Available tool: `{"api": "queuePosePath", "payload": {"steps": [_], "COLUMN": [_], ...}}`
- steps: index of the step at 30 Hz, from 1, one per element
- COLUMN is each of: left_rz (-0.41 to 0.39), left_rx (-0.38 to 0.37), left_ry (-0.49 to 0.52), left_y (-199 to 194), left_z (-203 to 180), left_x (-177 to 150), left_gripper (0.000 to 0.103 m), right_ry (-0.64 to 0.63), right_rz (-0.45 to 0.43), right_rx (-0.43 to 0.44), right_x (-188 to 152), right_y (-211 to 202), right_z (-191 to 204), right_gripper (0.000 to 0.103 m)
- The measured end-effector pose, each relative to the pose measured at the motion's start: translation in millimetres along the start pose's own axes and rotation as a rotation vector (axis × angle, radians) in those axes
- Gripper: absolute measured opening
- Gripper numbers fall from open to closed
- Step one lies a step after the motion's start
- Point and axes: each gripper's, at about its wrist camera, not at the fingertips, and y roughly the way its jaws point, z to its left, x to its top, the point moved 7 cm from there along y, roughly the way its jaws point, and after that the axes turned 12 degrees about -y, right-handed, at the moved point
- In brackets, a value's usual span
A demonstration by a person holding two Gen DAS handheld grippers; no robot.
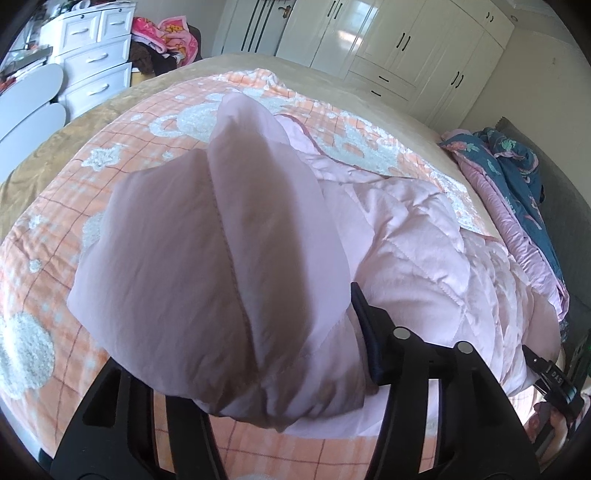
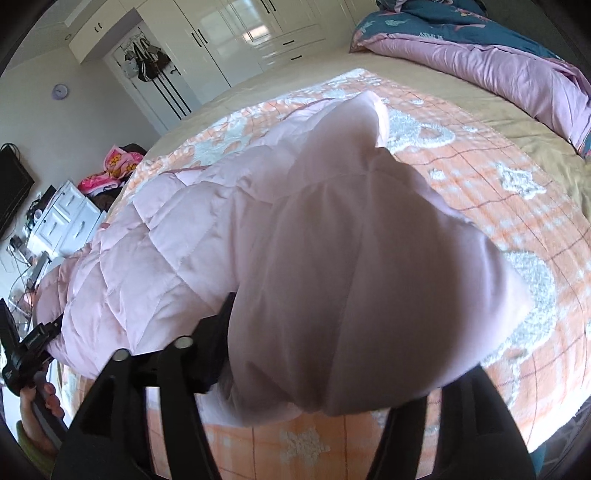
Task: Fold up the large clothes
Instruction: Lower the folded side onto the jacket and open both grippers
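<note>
A pale pink quilted jacket [image 1: 424, 251] lies on the orange checked blanket [image 1: 66, 206] on the bed. My left gripper [image 1: 258, 354] is shut on a thick fold of the jacket, held above the blanket; the fabric drapes over the fingers, only the right finger [image 1: 365, 325] shows. My right gripper [image 2: 332, 354] is shut on another fold of the same jacket [image 2: 166, 258], which hides its fingertips. The other gripper and hand show at the left edge of the right wrist view [image 2: 26, 354].
A blue and pink duvet [image 1: 517, 173] [image 2: 480, 55] is bunched along the bed's side. White wardrobes [image 1: 388, 40] stand beyond the bed. A white drawer unit [image 1: 92, 55] with pink clothes [image 1: 166, 33] stands by the bed's far corner.
</note>
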Motion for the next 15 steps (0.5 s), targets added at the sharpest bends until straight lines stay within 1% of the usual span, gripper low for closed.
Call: {"api": "queuePosePath", "payload": {"steps": [1, 2, 3, 4, 5, 8, 9, 10, 12, 14, 15], "left_rz": [0.001, 0.003, 0.003, 0.005, 0.005, 0.0, -0.003, -0.001, -0.003, -0.013, -0.027], "left_rx": [0.001, 0.004, 0.009, 0.01, 0.013, 0.026, 0.028, 0.027, 0.015, 0.008, 0.009], "left_ry": [0.002, 0.003, 0.003, 0.003, 0.008, 0.031, 0.039, 0.045, 0.057, 0.078, 0.092], "left_y": [-1, -2, -4, -5, -8, -18, -22, -27, -40, -53, -60], "left_z": [0, 1, 2, 3, 4, 5, 5, 5, 4, 2, 1], "left_x": [-1, -1, -2, -3, -4, -9, -11, -13, -18, -23, -24], "left_gripper": [0.052, 0.054, 0.058, 0.062, 0.063, 0.07, 0.074, 0.078, 0.083, 0.086, 0.088], "right_ry": [0.006, 0.009, 0.01, 0.008, 0.004, -0.029, -0.036, -0.043, -0.065, -0.07, -0.076], "right_rz": [0.001, 0.001, 0.0, -0.001, -0.002, -0.01, -0.017, -0.031, -0.075, -0.104, -0.126], "right_rx": [0.005, 0.005, 0.005, 0.006, 0.005, -0.015, -0.022, -0.032, -0.049, -0.048, -0.047], "right_x": [-2, -5, -6, -8, -10, -17, -19, -20, -22, -23, -23], "right_y": [-3, -7, -10, -14, -18, -35, -40, -48, -67, -81, -92], "right_z": [-1, -1, -1, -1, 0, 2, 3, 3, 7, 11, 13], "right_gripper": [0.071, 0.077, 0.081, 0.083, 0.085, 0.088, 0.093, 0.095, 0.096, 0.096, 0.098]}}
